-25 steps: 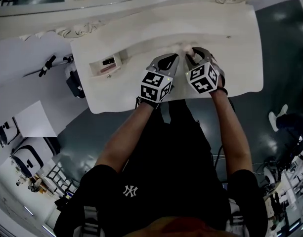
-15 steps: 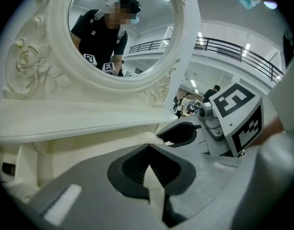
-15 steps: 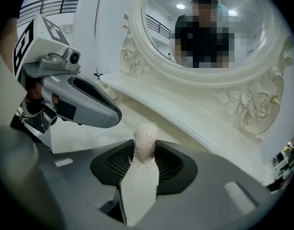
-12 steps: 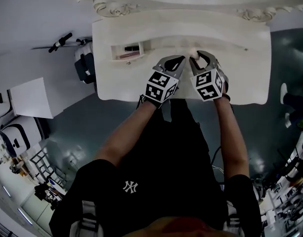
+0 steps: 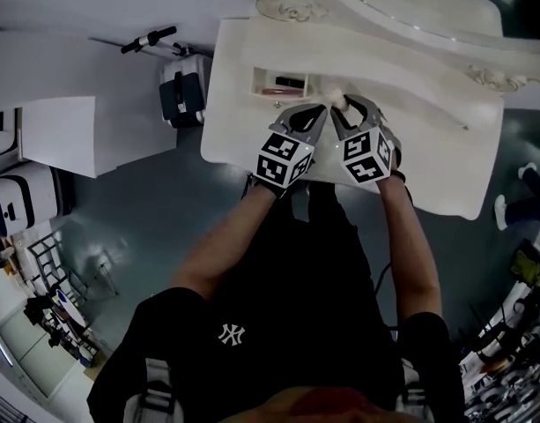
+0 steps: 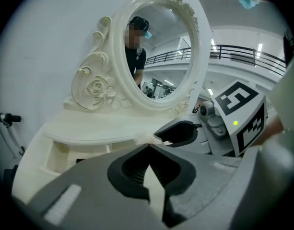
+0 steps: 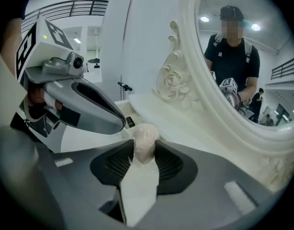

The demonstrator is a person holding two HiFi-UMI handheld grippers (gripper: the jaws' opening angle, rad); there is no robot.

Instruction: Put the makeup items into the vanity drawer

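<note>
Our right tool, clamped on a pale pink makeup sponge, hovers just right of the open vanity drawer, so we judge the sponge must go leftward, past our left tool, which is pinched together, empty and nearer that drawer.

Pale pink sponge clamped; drawer open

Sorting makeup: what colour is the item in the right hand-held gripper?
The item is pale pinkish-beige; right gripper view.
</note>
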